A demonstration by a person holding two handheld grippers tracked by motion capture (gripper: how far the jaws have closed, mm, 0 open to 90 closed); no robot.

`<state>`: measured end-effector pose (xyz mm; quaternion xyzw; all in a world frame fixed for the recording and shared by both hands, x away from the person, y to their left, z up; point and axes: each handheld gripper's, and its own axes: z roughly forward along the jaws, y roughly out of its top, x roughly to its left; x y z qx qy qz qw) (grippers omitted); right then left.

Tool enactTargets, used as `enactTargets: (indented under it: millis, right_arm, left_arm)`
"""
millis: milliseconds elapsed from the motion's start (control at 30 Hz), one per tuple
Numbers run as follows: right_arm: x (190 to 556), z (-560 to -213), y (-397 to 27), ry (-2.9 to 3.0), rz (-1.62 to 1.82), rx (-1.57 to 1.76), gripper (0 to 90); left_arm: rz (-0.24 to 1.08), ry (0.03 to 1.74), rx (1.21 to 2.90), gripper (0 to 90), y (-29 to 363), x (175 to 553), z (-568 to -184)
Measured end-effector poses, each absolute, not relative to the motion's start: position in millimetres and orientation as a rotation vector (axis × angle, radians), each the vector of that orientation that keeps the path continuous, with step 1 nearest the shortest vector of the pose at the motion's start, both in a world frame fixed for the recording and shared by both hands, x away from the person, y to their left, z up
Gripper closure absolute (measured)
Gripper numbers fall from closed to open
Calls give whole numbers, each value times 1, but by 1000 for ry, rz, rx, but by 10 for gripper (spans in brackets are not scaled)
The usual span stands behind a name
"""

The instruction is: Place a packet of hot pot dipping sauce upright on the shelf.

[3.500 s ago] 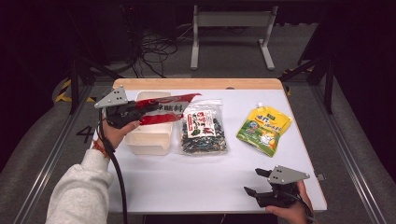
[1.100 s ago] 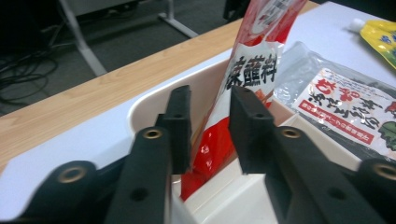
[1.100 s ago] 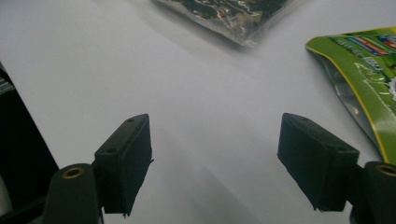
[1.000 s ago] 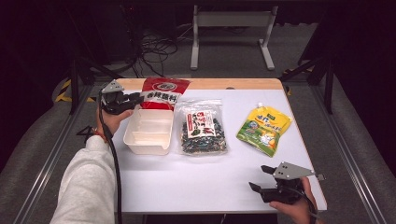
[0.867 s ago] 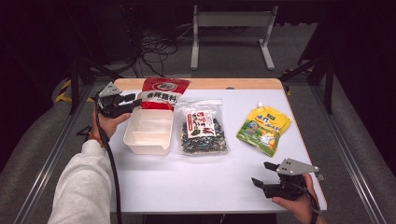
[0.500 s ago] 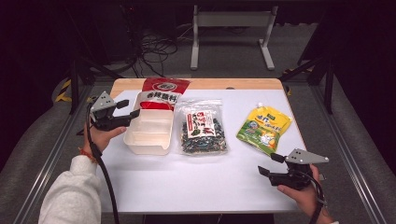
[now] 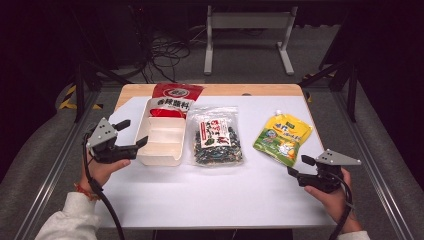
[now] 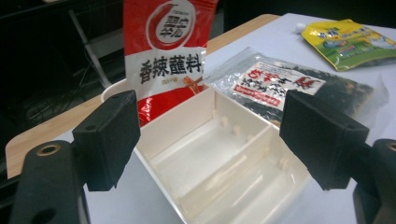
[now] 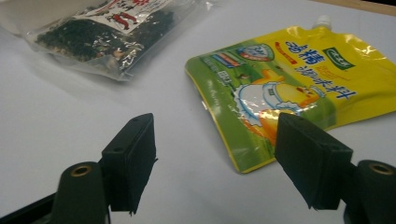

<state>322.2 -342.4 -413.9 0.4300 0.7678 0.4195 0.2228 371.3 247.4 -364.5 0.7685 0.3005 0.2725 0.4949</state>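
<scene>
On the white table [image 7: 220, 195] lie 4 things in a rough row: a white tray [image 7: 161, 140] with 3 compartments, a red packet [image 7: 174, 97] whose lower part rests in the tray's far end, a clear bag of dark dried bits [image 7: 216, 137] just beside the tray, and a yellow spouted pouch [image 7: 282, 137] well apart to the right. The left gripper [image 7: 131, 134] is held at the tray's left side, its 2 jaws spread wide and gripping nothing; one jaw tip is at the tray's near-left rim. The right gripper [image 7: 301, 166] is at the table's right edge, just short of the pouch's near corner, jaws also wide apart and empty
</scene>
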Motion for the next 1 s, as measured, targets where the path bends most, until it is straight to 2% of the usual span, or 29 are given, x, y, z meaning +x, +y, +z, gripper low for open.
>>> enactTargets:
  millis: [167, 500, 1000]
  right_arm:
    - [329, -412, -352, 2096, 1149, 1214, 291]
    - [333, -409, -355, 2086, 1128, 1207, 290]
    - [345, -411, -361, 2066, 1121, 1232, 291]
  left_arm:
    - [664, 716, 1856, 174, 246, 350, -371]
    - [603, 670, 1875, 163, 237, 317, -389]
    - [475, 623, 2029, 158, 212, 292, -433]
